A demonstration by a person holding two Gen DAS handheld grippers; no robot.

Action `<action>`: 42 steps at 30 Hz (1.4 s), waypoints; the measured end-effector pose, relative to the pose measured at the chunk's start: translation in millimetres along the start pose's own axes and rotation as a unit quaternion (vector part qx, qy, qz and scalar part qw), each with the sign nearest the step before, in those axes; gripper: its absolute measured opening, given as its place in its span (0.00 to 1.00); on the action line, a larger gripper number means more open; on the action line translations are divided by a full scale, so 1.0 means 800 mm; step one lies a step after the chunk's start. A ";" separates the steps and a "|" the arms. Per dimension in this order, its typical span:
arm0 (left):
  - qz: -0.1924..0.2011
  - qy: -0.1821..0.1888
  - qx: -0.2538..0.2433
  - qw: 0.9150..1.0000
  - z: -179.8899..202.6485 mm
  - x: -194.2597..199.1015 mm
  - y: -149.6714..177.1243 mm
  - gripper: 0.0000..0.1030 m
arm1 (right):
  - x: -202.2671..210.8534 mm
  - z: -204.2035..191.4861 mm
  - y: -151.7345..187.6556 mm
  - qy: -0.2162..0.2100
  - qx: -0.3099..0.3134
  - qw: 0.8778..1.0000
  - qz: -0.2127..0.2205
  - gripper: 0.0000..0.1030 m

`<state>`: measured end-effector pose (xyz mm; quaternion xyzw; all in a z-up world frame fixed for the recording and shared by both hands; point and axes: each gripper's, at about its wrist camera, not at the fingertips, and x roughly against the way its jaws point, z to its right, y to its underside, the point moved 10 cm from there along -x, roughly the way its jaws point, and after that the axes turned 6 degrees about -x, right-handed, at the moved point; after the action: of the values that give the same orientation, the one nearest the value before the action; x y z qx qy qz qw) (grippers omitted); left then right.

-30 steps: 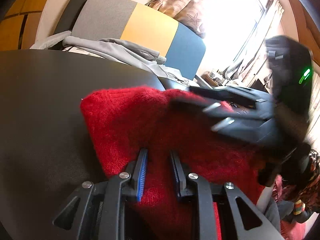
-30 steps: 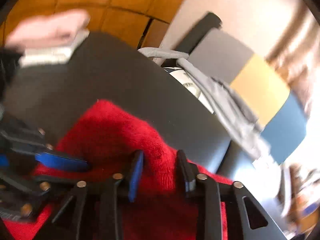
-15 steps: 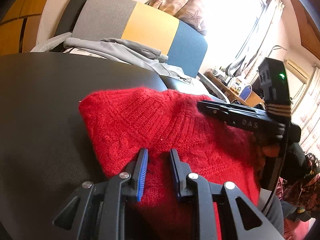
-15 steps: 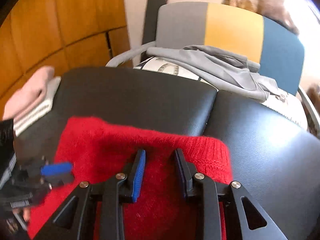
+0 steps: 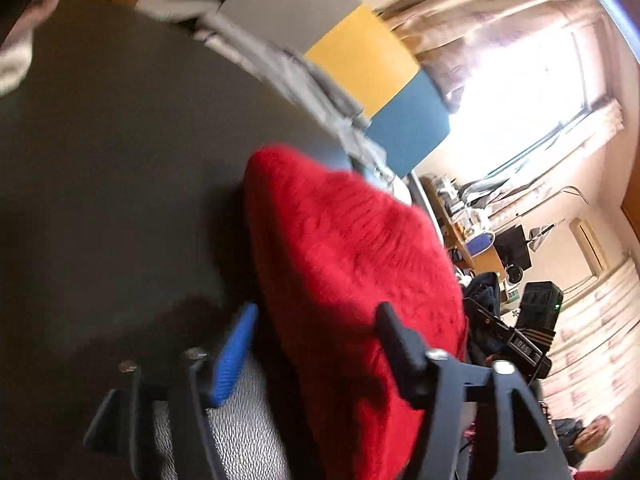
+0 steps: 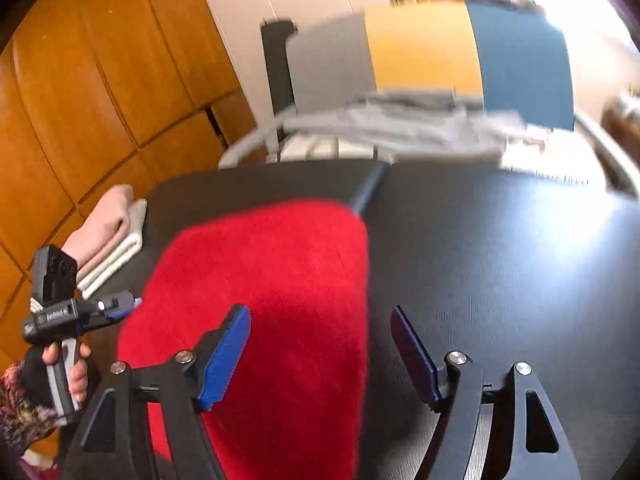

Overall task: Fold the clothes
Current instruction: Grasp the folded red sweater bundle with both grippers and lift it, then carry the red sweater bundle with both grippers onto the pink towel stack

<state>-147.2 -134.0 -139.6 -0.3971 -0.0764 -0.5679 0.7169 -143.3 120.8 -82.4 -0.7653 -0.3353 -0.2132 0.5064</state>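
On the table (image 6: 500, 248), red sweater (image 6: 280, 280) apparently folded.

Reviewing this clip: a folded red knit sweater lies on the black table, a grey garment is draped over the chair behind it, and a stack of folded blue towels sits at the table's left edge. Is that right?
Not quite. The right wrist view shows the folded stack at the left edge is pink and white, not blue. The red knit sweater on the black table and the grey garment on the chair are as described.

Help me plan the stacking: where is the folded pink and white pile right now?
In the right wrist view, the folded pink and white pile lies at the black table's far left edge, left of the red sweater, before the wooden wall panels.
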 end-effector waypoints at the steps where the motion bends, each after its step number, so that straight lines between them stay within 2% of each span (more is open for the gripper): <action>1: -0.009 0.003 0.010 1.000 -0.003 -0.005 0.004 0.72 | -0.004 0.007 0.005 -0.013 -0.018 1.000 -0.009 0.73; 2: -0.018 0.006 0.020 1.000 -0.006 -0.010 0.007 0.78 | -0.008 0.012 0.010 -0.028 -0.036 0.999 -0.017 0.74; 5: -0.025 0.014 0.020 0.999 -0.001 -0.020 0.004 0.82 | -0.023 0.021 0.016 -0.074 -0.093 0.992 -0.038 0.75; 8: -0.040 0.018 0.014 0.999 0.007 -0.034 0.000 0.82 | -0.037 0.021 0.018 -0.117 -0.136 0.982 -0.058 0.76; 12: -0.053 0.030 0.013 0.998 0.014 -0.052 -0.010 0.82 | -0.063 0.018 0.024 -0.173 -0.198 0.961 -0.085 0.76; 15: -0.059 0.028 0.011 0.998 0.018 -0.062 -0.015 0.82 | -0.079 0.014 0.028 -0.195 -0.227 0.949 -0.095 0.77; 24: -0.065 0.025 0.005 0.998 0.022 -0.076 -0.025 0.82 | -0.087 -0.009 0.036 -0.192 -0.189 0.958 -0.101 0.79; 30: -0.046 -0.008 -0.058 0.997 0.030 -0.082 -0.019 0.83 | -0.086 -0.016 0.042 -0.171 -0.149 0.972 -0.060 0.81; 34: -0.050 -0.013 -0.092 0.994 0.037 -0.086 -0.017 0.91 | -0.083 -0.019 0.044 -0.165 -0.124 0.978 -0.036 0.81; 37: -0.064 -0.015 -0.118 0.991 0.045 -0.092 -0.016 1.00 | -0.086 -0.021 0.042 -0.165 -0.121 0.978 -0.043 0.82; 40: -0.076 -0.019 -0.143 0.987 0.049 -0.097 -0.016 0.99 | -0.093 -0.023 0.039 -0.177 -0.116 0.975 -0.074 0.84; 42: -0.074 -0.007 -0.138 0.988 0.048 -0.097 -0.019 0.99 | -0.097 -0.025 0.039 -0.176 -0.112 0.974 -0.088 0.84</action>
<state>-174.2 -50.9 -150.0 -0.4898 -0.0316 -0.6215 0.6107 -173.4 71.1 -145.5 -0.8100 -0.4592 -0.1554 0.3301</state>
